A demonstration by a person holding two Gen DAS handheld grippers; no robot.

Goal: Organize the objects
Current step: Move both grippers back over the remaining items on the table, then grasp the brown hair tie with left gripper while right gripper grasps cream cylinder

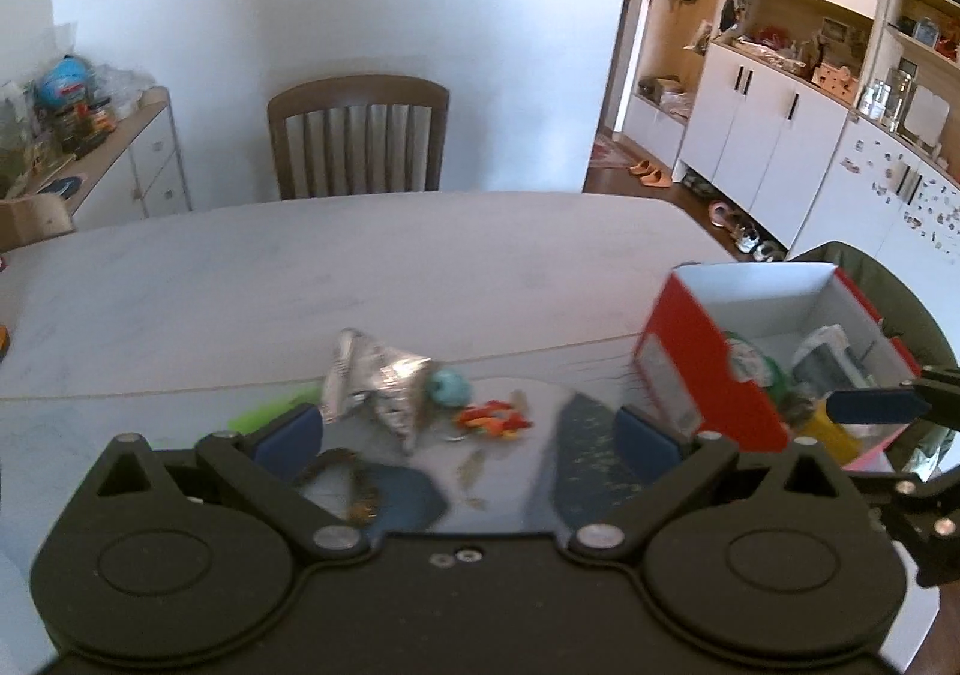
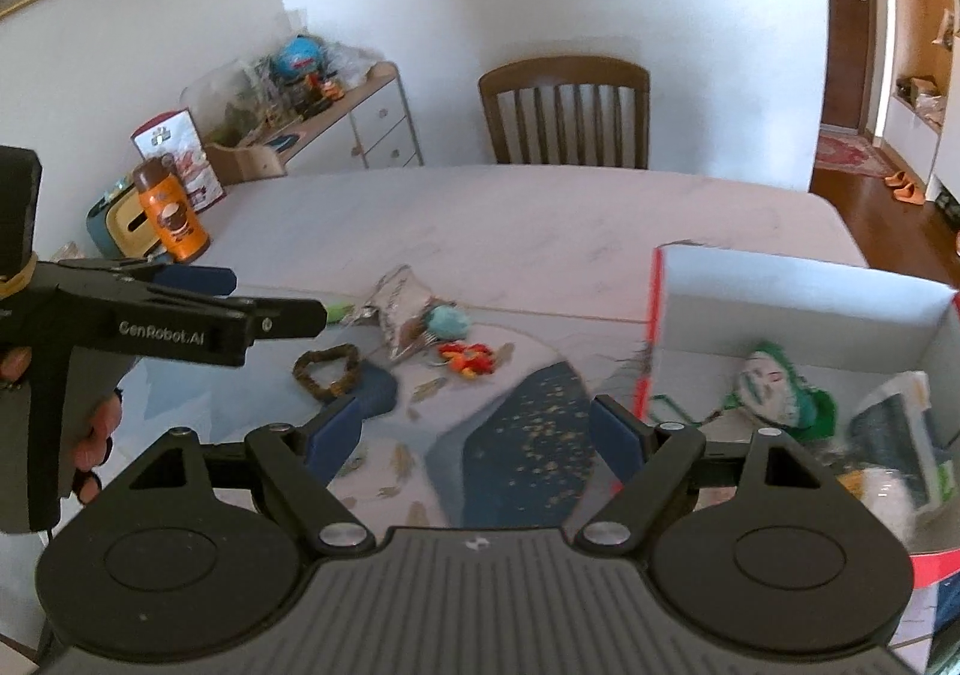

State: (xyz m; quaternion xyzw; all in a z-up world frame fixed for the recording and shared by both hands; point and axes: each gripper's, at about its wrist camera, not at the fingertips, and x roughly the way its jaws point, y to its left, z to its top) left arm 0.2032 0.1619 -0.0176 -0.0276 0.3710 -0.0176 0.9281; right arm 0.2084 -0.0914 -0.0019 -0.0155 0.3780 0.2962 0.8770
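Small items lie on a patterned mat on the table: a crumpled silver foil packet (image 1: 375, 381) (image 2: 393, 303), a teal ball (image 1: 449, 388) (image 2: 449, 320), an orange-red trinket (image 1: 492, 418) (image 2: 468, 358) and a brown bead bracelet (image 1: 345, 486) (image 2: 327, 370). A red box with a white inside (image 1: 690, 369) (image 2: 792, 309) stands at the right and holds a green-white item (image 2: 774, 384) and other packets. My left gripper (image 1: 468, 429) is open above the mat, nothing between its fingers. My right gripper (image 2: 477, 435) is open too, empty, just left of the box.
A wooden chair (image 1: 358, 135) (image 2: 565, 112) stands at the table's far side. An orange bottle (image 2: 171, 210) and a tissue box sit at the table's left edge. White cabinets (image 1: 774, 135) line the right wall. A hand (image 2: 90, 447) holds the left gripper's handle.
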